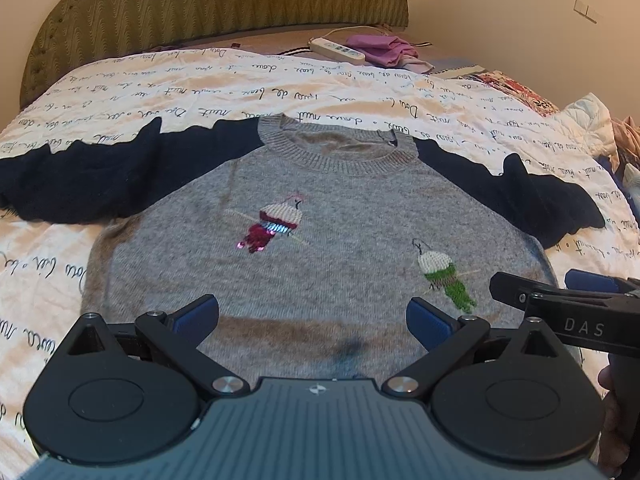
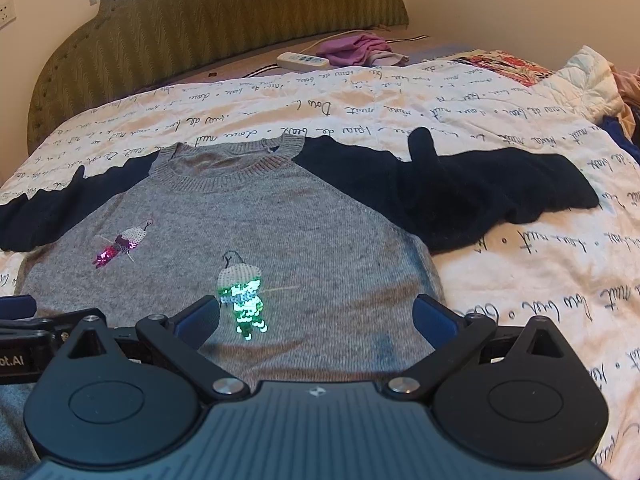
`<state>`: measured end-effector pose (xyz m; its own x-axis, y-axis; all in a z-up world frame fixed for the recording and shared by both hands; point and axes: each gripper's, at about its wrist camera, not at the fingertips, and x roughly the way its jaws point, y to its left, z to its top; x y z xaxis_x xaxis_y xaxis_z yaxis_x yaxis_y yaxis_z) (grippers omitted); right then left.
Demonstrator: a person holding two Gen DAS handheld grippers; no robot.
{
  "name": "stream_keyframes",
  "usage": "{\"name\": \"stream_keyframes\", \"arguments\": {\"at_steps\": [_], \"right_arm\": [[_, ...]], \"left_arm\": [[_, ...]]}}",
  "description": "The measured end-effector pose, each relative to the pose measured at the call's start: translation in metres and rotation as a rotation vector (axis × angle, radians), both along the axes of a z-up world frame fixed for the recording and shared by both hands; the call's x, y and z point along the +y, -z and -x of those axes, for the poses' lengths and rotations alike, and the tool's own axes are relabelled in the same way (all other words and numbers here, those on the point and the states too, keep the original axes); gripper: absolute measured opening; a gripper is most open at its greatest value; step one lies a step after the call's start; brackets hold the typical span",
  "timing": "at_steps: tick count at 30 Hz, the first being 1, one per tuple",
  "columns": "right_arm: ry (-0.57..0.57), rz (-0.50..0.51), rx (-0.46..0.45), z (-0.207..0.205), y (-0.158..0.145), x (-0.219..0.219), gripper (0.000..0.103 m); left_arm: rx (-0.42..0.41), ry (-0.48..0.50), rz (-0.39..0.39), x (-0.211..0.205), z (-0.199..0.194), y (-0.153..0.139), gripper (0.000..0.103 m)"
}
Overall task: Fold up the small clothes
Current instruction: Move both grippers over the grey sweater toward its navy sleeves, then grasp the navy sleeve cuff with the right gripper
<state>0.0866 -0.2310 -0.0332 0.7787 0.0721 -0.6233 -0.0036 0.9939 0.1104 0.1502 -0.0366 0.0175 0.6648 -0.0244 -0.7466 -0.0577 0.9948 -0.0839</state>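
- One small sweater, grey body, two dark navy sleeves, spread flat face-up across centre of both frames on the bed; unfolded, so judged at the very start of folding.
- Neckline toward top of frame, hem at bottom near the grippers; laid out flat probably to give clean fold lines.
- Left sleeve stretched out to left edge of left wrist view, right sleeve out to right of right wrist view, both rumpled, neither folded in.
- Two sequin birds on the chest: pink bird near centre, green bird lower, catching light in right wrist view.
- Left gripper at bottom centre over the hem, jaws wide apart, holding nothing.
- Right gripper at bottom centre over hem's right half, jaws wide apart, nothing held; also seen at right edge of left wrist view.
- Both side by side near the hem, likely staged to take hem or sleeves.
- Quilt with script print under the sweater.
- Farther off at top of frame: one power strip, one purple cloth, one padded headboard.
- Piled bedding at upper right.
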Motion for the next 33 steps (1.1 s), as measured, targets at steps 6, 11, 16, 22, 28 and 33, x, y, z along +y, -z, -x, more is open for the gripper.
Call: {"name": "stream_keyframes", "arguments": {"at_steps": [6, 11, 16, 22, 28, 33], "right_arm": [[-0.024, 0.041, -0.026, -0.022, -0.01, -0.003, 0.103], [-0.027, 0.031, -0.011, -0.04, -0.005, -0.01, 0.103], [-0.02, 0.001, -0.1, -0.044, -0.006, -0.031, 0.103], [0.048, -0.308, -0.266, -0.047, -0.012, -0.143, 0.103], [0.307, -0.715, -0.232, -0.065, 0.016, -0.282, 0.103], [0.434, -0.852, -0.199, -0.074, 0.053, -0.333, 0.103]], "left_arm": [[-0.014, -0.015, -0.005, -0.003, -0.024, 0.0, 0.102], [-0.014, -0.007, -0.011, -0.008, -0.039, 0.004, 0.102], [0.003, -0.007, -0.015, -0.01, -0.046, 0.012, 0.102], [0.025, -0.02, -0.021, -0.002, -0.045, 0.021, 0.102], [0.046, -0.031, -0.023, 0.0, -0.044, 0.027, 0.102], [0.061, -0.028, -0.035, -0.002, -0.039, 0.031, 0.102]]}}
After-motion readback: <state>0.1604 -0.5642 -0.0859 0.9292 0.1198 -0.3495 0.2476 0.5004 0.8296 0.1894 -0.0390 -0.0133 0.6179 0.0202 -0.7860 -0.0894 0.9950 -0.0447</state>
